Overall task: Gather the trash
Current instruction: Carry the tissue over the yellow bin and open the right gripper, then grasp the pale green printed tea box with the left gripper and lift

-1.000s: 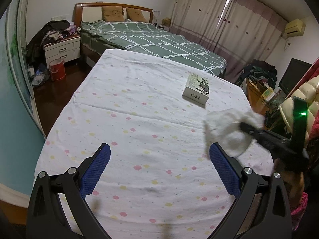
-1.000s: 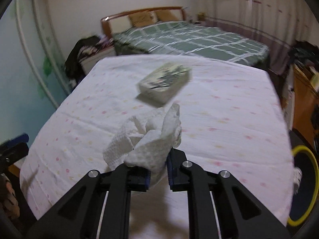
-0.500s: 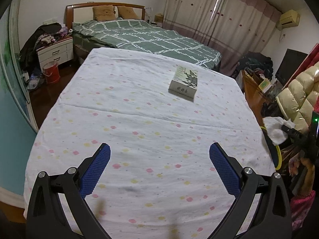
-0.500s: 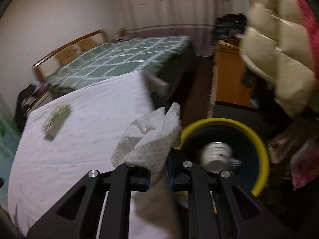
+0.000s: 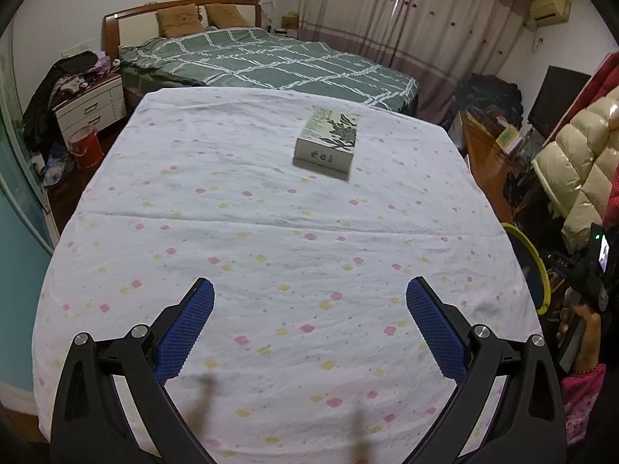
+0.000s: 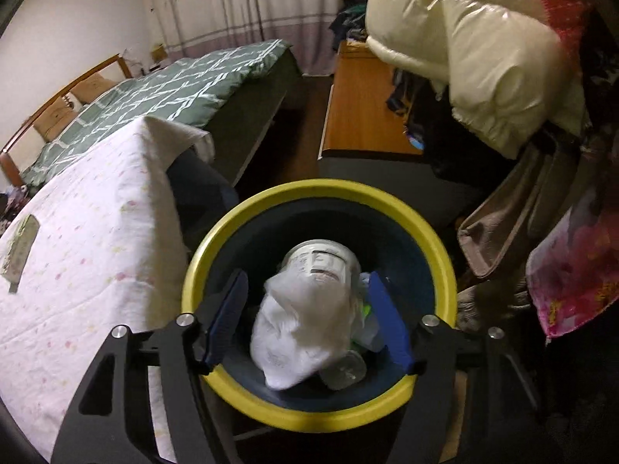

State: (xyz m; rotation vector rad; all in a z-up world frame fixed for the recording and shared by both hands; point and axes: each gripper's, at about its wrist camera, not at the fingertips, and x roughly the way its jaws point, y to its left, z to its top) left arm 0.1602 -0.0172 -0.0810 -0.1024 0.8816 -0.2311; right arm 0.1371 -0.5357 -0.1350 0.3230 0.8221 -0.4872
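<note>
My right gripper (image 6: 305,323) points down into the bin (image 6: 433,239), a dark tub with a yellow rim that stands beside the table (image 6: 77,239). Its fingers (image 6: 228,317) are opening, and the crumpled white tissue (image 6: 301,332) sits in the gap between them, blurred; neither blue pad presses on it, so it is loose. Just beyond the tissue, deeper in the bin, lies a pale cup-shaped container (image 6: 321,261) with printing on its side, and more scraps (image 6: 363,328) show close by the right-hand finger. Whether the tissue already touches the things under it I cannot tell.

My left gripper (image 5: 309,324) hangs over the near part of the table (image 5: 271,232), fingers (image 5: 185,328) spread wide with only the flower-dotted white cloth between them. Well ahead of those fingers, slightly to their right, a flat box (image 5: 329,143) printed with dark leaves lies on the cloth. Far off to the right of the fingers, past the table edge, I see a slice of the bin's yellow rim (image 5: 536,266) and a hand (image 5: 584,332) holding the other gripper's black body (image 5: 592,270).
</note>
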